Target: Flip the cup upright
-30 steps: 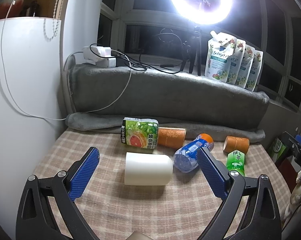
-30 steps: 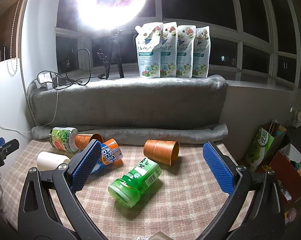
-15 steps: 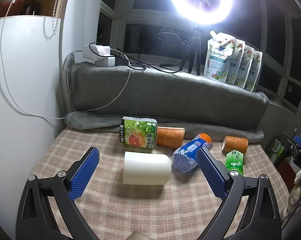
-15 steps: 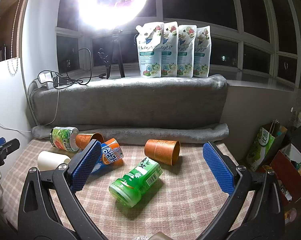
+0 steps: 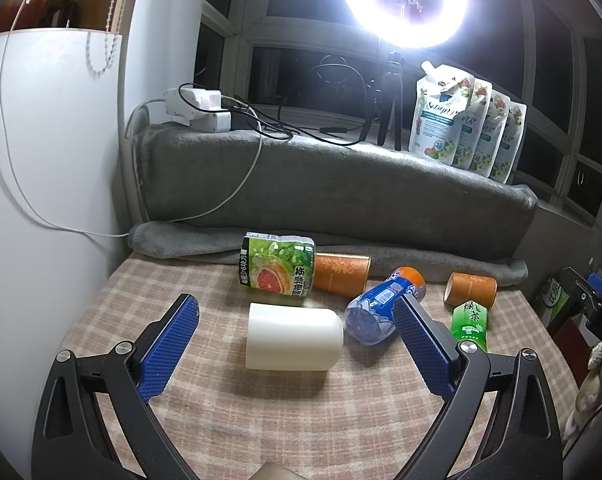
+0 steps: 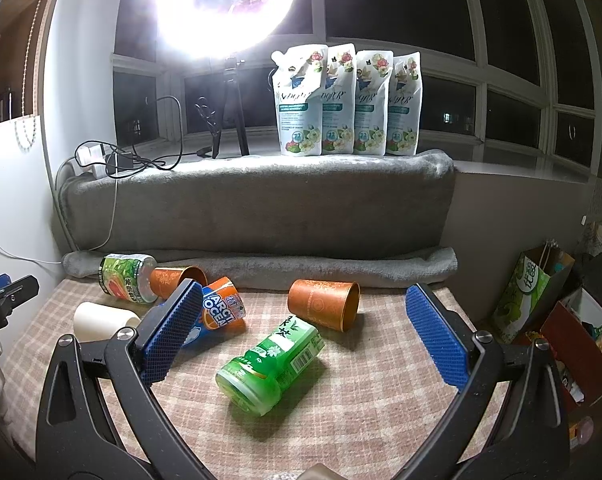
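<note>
A white cup (image 5: 295,338) lies on its side on the checked tablecloth (image 5: 261,408), straight ahead of my left gripper (image 5: 297,312), which is open and empty, with the cup between and beyond its blue pads. It also shows at the left of the right wrist view (image 6: 101,320). An orange cup (image 6: 325,304) lies on its side ahead of my right gripper (image 6: 303,300), which is open and empty. A second orange cup (image 5: 341,276) lies on its side behind the white one.
A green tea bottle (image 6: 271,362), a blue-orange bottle (image 5: 385,304) and a green grapefruit-tea bottle (image 5: 277,270) lie on the cloth. A grey blanket (image 6: 261,208) backs the table. Bags and boxes (image 6: 541,300) stand beyond the right edge.
The left view has shifted slightly; the white cup sits a little higher and nearer the middle between the pads. The right gripper has barely moved. Both stay open.
</note>
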`<state>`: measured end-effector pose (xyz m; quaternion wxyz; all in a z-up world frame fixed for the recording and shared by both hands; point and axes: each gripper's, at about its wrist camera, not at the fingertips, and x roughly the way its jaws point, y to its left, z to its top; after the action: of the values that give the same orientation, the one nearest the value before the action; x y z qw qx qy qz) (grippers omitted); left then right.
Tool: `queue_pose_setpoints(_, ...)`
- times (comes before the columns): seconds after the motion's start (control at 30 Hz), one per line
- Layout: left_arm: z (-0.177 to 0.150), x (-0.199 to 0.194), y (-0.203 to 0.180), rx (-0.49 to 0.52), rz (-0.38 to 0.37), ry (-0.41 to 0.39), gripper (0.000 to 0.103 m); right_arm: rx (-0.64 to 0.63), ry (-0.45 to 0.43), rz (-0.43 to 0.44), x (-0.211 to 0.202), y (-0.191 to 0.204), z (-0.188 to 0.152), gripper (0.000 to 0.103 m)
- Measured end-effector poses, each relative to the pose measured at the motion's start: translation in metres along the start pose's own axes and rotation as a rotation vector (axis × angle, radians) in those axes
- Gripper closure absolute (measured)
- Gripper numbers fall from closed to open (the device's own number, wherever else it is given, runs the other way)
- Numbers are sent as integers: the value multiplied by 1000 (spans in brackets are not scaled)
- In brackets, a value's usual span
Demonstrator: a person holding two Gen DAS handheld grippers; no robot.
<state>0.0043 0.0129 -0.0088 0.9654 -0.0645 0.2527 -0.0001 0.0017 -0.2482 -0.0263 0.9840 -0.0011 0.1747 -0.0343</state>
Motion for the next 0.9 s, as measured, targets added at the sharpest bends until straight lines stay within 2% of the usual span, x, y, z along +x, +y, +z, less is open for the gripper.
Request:
queue_pose_setpoints(0.37, 1, 5, -3, 1, -7, 3, 5, 2, -4, 3, 2, -1, 0, 0)
queue_pose_setpoints(0.6, -2, 11, -6, -9, -41, 27, 5, 17, -3, 18, 7, -6, -2, 0)
queue_pose_setpoints(0.7, -3, 17, -10, -7, -76, 51, 5, 28, 12, 33, 11, -10, -5, 0)
queue_pose_setpoints(0.9, -6, 36, -23, 10, -159, 125, 6, 103, 103, 84, 30, -29, -17, 0)
